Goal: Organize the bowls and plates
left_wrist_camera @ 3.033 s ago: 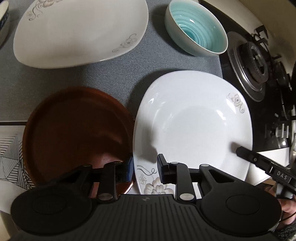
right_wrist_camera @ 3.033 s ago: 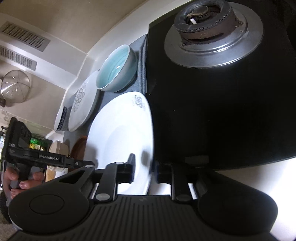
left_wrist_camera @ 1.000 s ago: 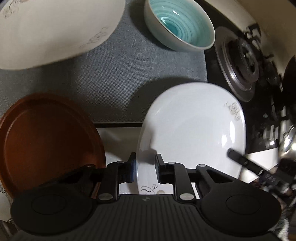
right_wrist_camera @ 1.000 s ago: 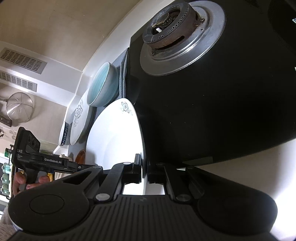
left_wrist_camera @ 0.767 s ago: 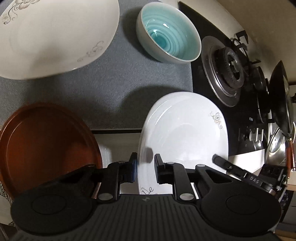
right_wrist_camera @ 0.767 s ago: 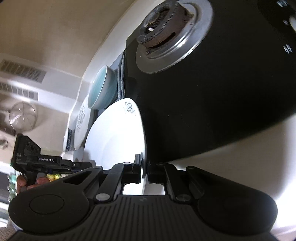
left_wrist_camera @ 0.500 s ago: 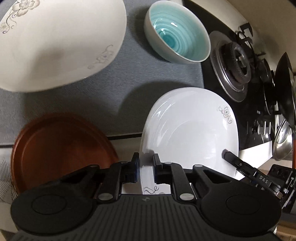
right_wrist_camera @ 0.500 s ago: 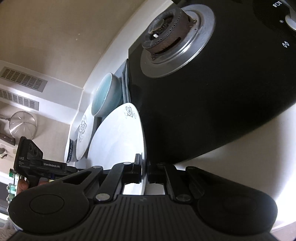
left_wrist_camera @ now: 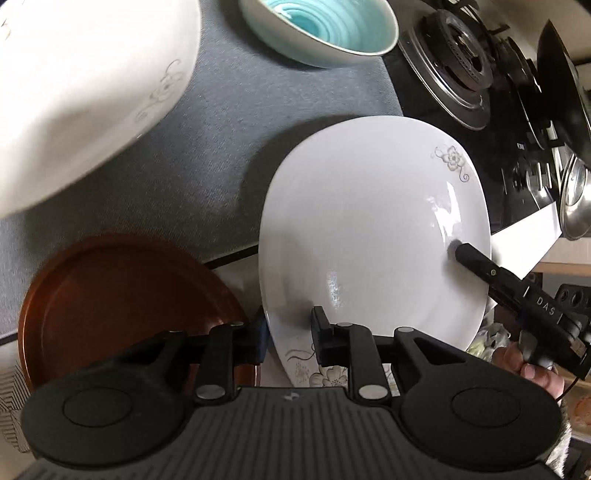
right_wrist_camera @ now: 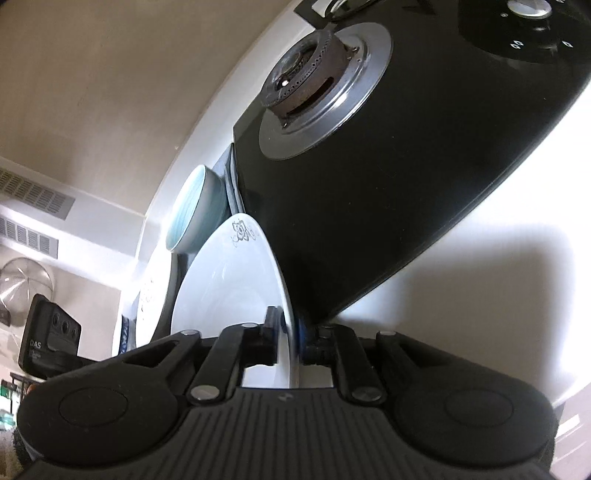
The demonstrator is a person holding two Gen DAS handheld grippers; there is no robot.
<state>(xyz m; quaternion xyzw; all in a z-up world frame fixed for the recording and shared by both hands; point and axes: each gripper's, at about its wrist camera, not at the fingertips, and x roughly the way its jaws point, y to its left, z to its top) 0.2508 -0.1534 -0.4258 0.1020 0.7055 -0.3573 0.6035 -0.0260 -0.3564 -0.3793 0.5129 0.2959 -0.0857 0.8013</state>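
Observation:
A white flower-printed plate (left_wrist_camera: 369, 229) is held in the air between both grippers, tilted. My left gripper (left_wrist_camera: 288, 338) is shut on its near rim. My right gripper (right_wrist_camera: 290, 341) is shut on its opposite rim, and that plate (right_wrist_camera: 225, 291) shows edge-on in the right wrist view. The right gripper's finger (left_wrist_camera: 476, 262) shows on the plate's right edge in the left wrist view. A brown plate (left_wrist_camera: 118, 295) lies below left. A larger white flowered plate (left_wrist_camera: 81, 92) lies at upper left. A teal bowl (left_wrist_camera: 321, 29) stands behind.
A grey mat (left_wrist_camera: 207, 155) covers the counter under the dishes. A black gas hob (right_wrist_camera: 388, 184) with a burner (left_wrist_camera: 458, 62) lies to the right. A dark pan (left_wrist_camera: 557, 74) and a steel lid (left_wrist_camera: 576, 199) sit at far right.
Both grippers closed on the white plate's rims and lifted it off the counter. Over the last half second the plate has tilted more and the view has shifted closer.

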